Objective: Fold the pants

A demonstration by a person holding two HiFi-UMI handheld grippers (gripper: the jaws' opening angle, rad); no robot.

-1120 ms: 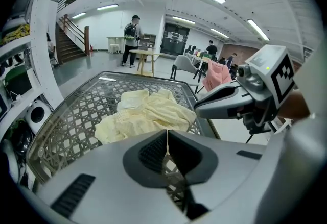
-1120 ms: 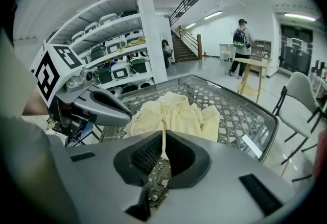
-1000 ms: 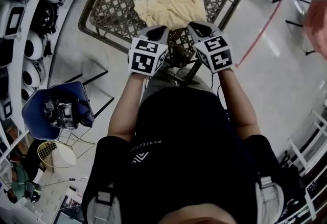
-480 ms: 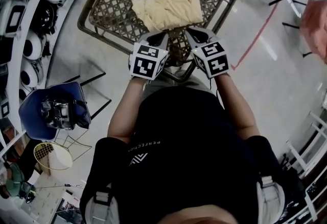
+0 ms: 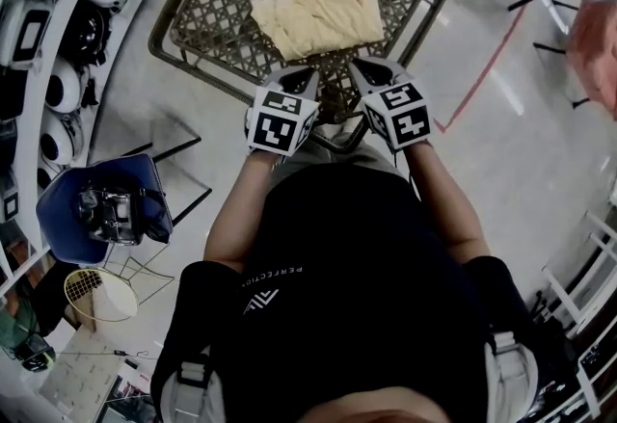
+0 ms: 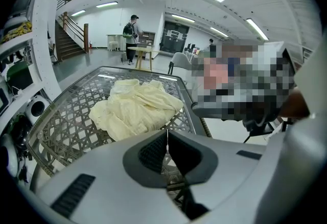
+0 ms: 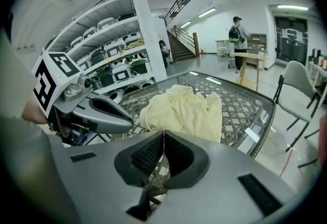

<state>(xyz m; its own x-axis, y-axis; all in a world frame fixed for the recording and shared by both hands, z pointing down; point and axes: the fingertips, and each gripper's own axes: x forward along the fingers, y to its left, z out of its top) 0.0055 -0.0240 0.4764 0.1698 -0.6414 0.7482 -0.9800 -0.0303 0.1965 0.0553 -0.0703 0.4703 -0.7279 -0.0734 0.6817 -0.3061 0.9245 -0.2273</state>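
The pale yellow pants (image 5: 318, 14) lie as a folded, slightly rumpled bundle on the glass-topped wicker table (image 5: 217, 2). Both grippers hover just above the table's near edge, a short way back from the bundle and not touching it. My left gripper (image 5: 301, 76) is shut with nothing between its pads. My right gripper (image 5: 359, 69) is shut and empty too. The left gripper view shows the closed tips (image 6: 167, 131) with the pants (image 6: 135, 110) beyond them. In the right gripper view the closed tips (image 7: 164, 132) point at the pants (image 7: 184, 110), with the left gripper (image 7: 87, 108) beside them.
White shelves (image 5: 58, 36) holding several devices run along the left. A blue chair (image 5: 106, 209) with gear on it stands at lower left. A red line (image 5: 492, 65) crosses the floor at right. A grey chair (image 7: 299, 88) stands past the table; a person (image 6: 133, 31) stands far off.
Both grippers have drawn back from the pants' near edge towards the person. The pants stay on the table, now a gap away from the tips.
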